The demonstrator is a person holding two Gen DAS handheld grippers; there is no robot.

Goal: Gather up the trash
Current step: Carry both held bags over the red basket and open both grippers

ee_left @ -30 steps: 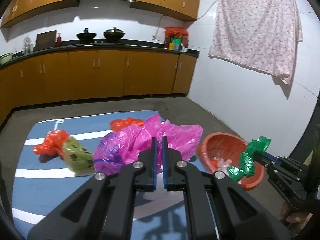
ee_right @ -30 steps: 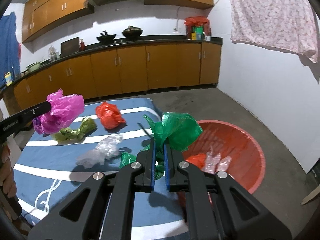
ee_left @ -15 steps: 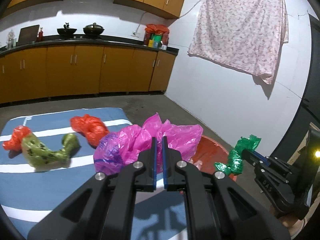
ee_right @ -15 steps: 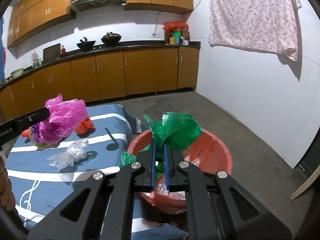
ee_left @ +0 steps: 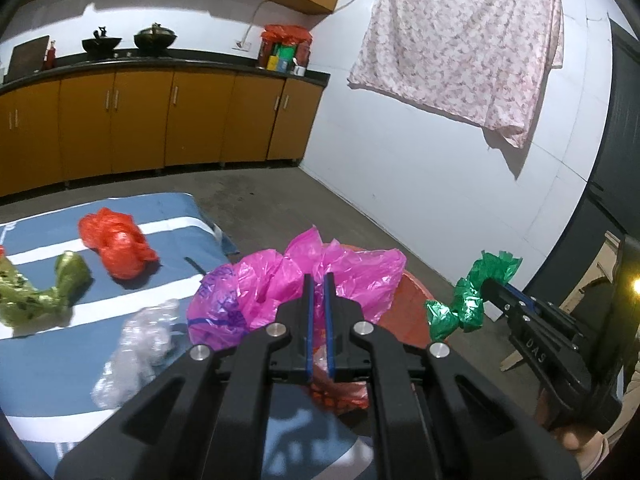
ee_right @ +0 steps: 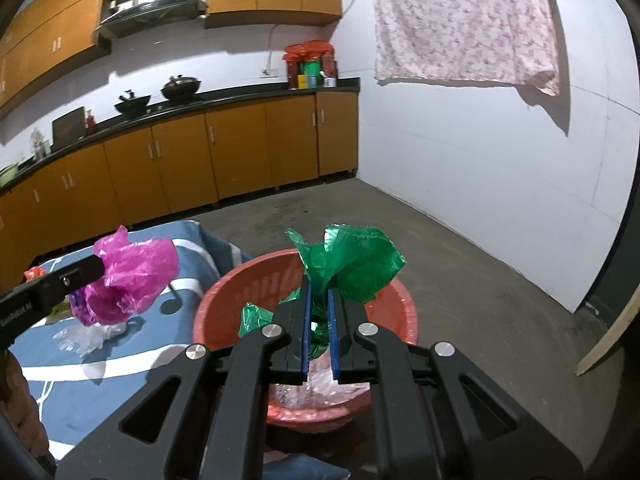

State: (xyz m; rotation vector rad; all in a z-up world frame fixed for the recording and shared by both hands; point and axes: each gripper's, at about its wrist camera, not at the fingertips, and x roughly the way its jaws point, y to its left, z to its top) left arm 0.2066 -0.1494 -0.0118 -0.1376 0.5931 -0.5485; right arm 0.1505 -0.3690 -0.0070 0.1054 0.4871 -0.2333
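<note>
My left gripper (ee_left: 318, 280) is shut on a pink plastic bag (ee_left: 292, 280) and holds it at the near rim of the red basin (ee_left: 404, 300). It also shows in the right wrist view (ee_right: 136, 268), at the left over the blue mat. My right gripper (ee_right: 319, 286) is shut on a green plastic bag (ee_right: 356, 260) and holds it over the red basin (ee_right: 240, 300). The green bag also shows in the left wrist view (ee_left: 472, 296), at the right. The basin holds clear and red scraps.
On the blue striped mat (ee_left: 48, 356) lie a red bag (ee_left: 116, 244), an olive-green bag (ee_left: 44, 292) and a clear bag (ee_left: 136, 344). Wooden cabinets (ee_right: 240, 152) line the back wall. A white wall with a hanging cloth (ee_right: 464, 20) stands at the right.
Both grippers have moved right, off the mat toward the basin. The green bag is now over the basin, and the pink bag has reached its near rim. Both grips stay shut.
</note>
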